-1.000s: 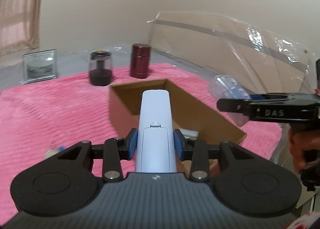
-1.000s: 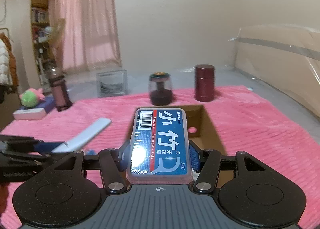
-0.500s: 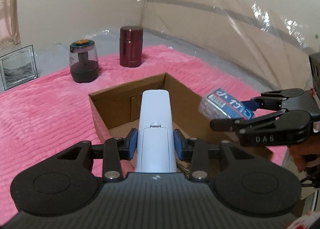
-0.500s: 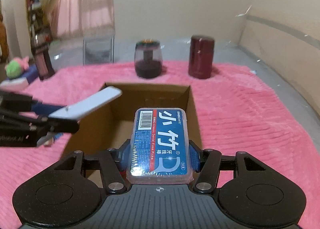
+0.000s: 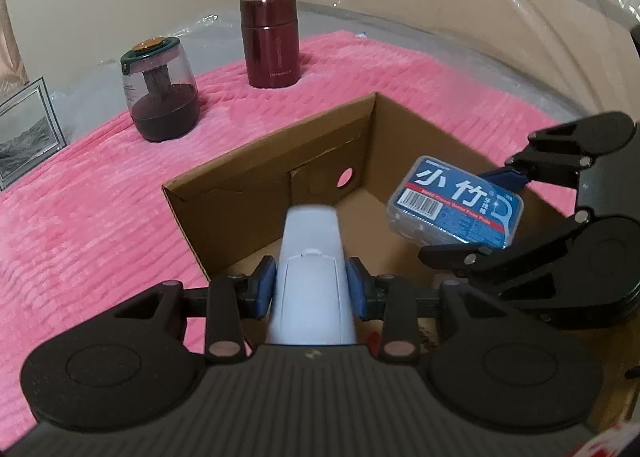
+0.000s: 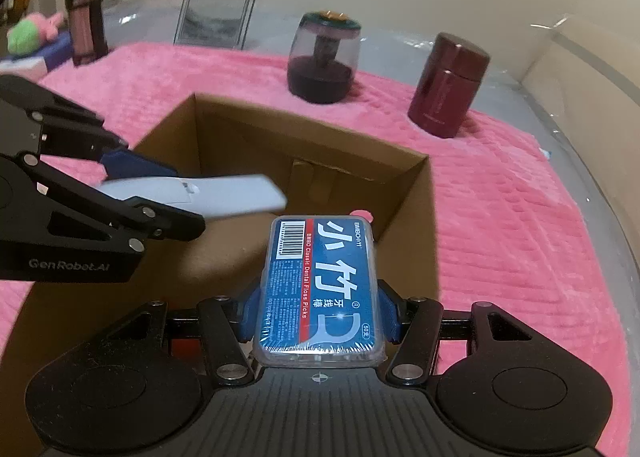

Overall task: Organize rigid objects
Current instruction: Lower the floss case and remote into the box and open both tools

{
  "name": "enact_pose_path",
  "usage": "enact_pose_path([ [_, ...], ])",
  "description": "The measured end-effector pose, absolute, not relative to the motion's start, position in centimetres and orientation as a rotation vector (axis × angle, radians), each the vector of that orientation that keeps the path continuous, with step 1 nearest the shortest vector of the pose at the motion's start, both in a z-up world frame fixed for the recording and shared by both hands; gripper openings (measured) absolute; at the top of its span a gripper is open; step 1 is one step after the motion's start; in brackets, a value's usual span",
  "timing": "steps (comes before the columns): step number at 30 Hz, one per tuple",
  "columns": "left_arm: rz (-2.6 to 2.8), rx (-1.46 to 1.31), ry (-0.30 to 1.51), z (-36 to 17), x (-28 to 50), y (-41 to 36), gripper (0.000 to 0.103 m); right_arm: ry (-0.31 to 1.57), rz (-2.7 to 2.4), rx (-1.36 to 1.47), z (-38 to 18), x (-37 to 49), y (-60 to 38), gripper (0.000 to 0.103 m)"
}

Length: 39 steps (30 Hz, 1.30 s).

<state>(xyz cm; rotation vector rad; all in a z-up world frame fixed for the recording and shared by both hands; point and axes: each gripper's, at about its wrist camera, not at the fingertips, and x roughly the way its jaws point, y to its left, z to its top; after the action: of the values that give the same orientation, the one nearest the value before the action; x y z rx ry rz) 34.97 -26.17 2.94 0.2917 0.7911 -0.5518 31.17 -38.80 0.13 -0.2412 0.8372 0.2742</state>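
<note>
Cardboard box (image 5: pixel 280 161) open beneath both grippers: left gripper (image 5: pixel 311 289) jaws clamp white remote (image 5: pixel 312 281); right gripper (image 6: pixel 318 311), at 3 o'clock, grips floss-pick case (image 6: pixel 320 289).

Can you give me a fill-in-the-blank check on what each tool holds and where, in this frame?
1. The left tool is shut on a pale, slim ____.
2. The right tool grips a blue box of dental floss ____.
3. Both items hang over the open cardboard ____.
4. On the pink blanket beyond stand a clear jar and a ____ metal canister.

Missing words: remote; picks; box; maroon
</note>
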Motion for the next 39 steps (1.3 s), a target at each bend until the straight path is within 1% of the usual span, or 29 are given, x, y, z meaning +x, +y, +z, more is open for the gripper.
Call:
enact_pose_path([
  [13, -0.569, 0.354, 0.81, 1.5, 36.4, -27.6, 0.033, 0.919, 0.306, -0.326, -2.9, 34.5, -37.3, 0.054],
  [20, -0.563, 0.439, 0.792, 0.8, 36.1, -28.5, 0.032, 0.953, 0.311, -0.332, -3.8, 35.1, -37.3, 0.054],
  [39, -0.576, 0.386, 0.744, 2.5, 35.4, -27.4, 0.032, 0.964, 0.334, -0.278, -4.7, 35.3, -37.4, 0.054],
])
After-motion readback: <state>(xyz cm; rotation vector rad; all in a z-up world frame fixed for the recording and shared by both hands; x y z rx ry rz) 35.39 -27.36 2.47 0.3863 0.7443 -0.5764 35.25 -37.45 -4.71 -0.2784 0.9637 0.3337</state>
